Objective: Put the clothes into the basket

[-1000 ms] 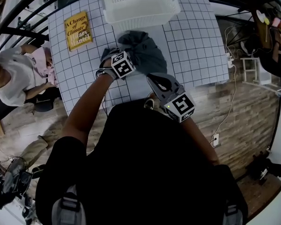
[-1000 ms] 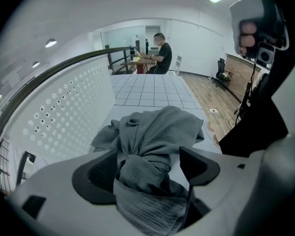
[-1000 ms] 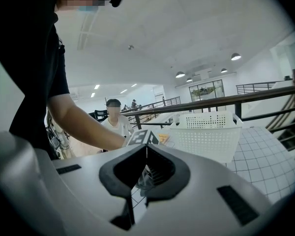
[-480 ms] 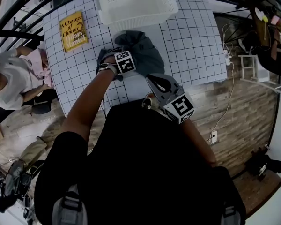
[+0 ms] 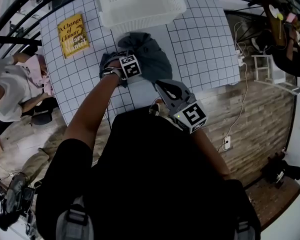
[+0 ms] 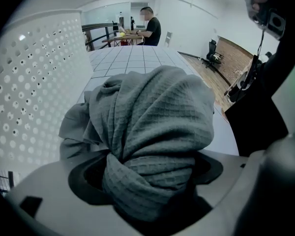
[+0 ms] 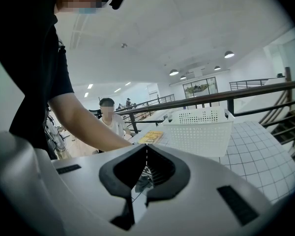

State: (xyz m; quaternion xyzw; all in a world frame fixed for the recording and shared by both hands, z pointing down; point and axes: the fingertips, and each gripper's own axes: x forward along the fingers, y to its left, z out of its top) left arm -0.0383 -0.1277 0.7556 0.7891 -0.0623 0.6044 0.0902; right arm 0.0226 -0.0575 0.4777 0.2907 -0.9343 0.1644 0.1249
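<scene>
Clothes (image 5: pixel 152 54): one grey waffle-knit garment, soft and crumpled into a mound, lies on the gridded table (image 5: pixel 205 39) just in front of the white perforated plastic basket (image 5: pixel 140 19), not yet inside. Step in hand: the pick-up. Left gripper (image 5: pixel 126 68) points steeply down into the heap. Its jaws have just opened wide, with a thick fold bunched between them, apparently unclamped. Right gripper (image 5: pixel 164 88) hangs apart, jaws together, empty. Next move calls for closing on the fold, then lifting over the rigid rim.

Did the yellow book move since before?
No. The yellow book sits on the same grid squares by the table's left edge, left of the basket; only the view shifted.
</scene>
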